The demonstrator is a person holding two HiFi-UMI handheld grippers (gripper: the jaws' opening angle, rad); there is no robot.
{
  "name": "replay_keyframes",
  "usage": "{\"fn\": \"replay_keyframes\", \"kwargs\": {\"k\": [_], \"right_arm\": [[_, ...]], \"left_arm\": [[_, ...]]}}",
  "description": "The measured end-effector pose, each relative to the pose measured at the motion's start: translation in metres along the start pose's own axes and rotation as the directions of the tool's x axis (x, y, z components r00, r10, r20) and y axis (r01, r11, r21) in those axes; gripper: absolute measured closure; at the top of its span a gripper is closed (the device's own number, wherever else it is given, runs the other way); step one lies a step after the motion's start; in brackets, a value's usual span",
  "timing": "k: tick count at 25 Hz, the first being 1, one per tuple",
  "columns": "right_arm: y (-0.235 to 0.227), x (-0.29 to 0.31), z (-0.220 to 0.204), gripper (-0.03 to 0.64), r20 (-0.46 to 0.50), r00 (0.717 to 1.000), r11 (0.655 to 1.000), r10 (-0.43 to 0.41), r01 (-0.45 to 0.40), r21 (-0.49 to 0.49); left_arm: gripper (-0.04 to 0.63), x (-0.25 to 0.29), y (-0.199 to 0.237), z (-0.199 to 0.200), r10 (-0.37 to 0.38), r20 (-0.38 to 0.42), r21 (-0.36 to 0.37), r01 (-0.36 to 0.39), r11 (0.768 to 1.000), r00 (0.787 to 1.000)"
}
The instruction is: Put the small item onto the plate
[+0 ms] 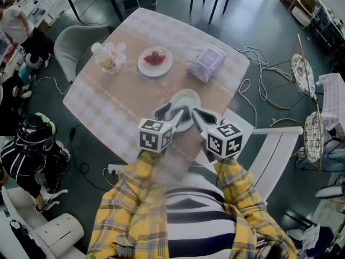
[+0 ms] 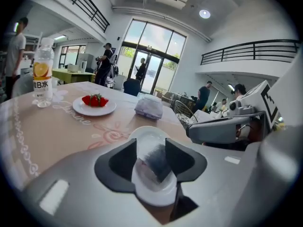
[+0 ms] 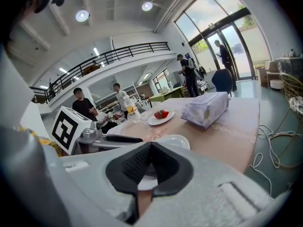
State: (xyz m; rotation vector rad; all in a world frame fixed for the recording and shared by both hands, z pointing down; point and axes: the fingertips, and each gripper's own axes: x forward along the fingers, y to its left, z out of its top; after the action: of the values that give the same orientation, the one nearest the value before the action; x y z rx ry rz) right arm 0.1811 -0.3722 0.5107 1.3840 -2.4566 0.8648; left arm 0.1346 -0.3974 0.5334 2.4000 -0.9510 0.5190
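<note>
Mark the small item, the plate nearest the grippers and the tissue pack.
small item point(image 2: 157, 161): left gripper view, middle of its dark face.
near plate point(image 2: 148, 131): left gripper view, far rim.
tissue pack point(image 1: 207, 62): head view, top face.

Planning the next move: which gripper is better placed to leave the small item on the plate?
Left gripper: open jaws flank the small item over the plate. Right gripper is shut, empty.
</note>
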Motion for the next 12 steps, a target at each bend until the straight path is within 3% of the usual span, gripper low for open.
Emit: {"fn": "replay_keyframes", "kwargs": {"k": [2, 5, 12], "right_arm": [[0.001, -0.001, -0.001, 0.62, 0.0, 1.0, 1.0, -0.002, 0.002, -0.007], [0.001, -0.003, -0.005, 0.62, -0.002, 1.0, 1.0, -0.01, 0.01, -0.005], [0.01, -0.008, -0.015, 0.62, -0.01, 0.999, 0.999, -0.033, 0.033, -0.019]], "left_arm": [[0.466, -0.007, 0.0, 0.004, -0.005, 0.046, -0.018, 0.006, 1.0, 0.999], [0.54, -0.017, -0.002, 0.006, -0.013, 0.095, -0.03, 0.016, 0.999, 0.995], [0.592, -0.039, -0.012, 0.0, -0.036, 0.153, -0.051, 0.045, 0.998, 0.988]]}}
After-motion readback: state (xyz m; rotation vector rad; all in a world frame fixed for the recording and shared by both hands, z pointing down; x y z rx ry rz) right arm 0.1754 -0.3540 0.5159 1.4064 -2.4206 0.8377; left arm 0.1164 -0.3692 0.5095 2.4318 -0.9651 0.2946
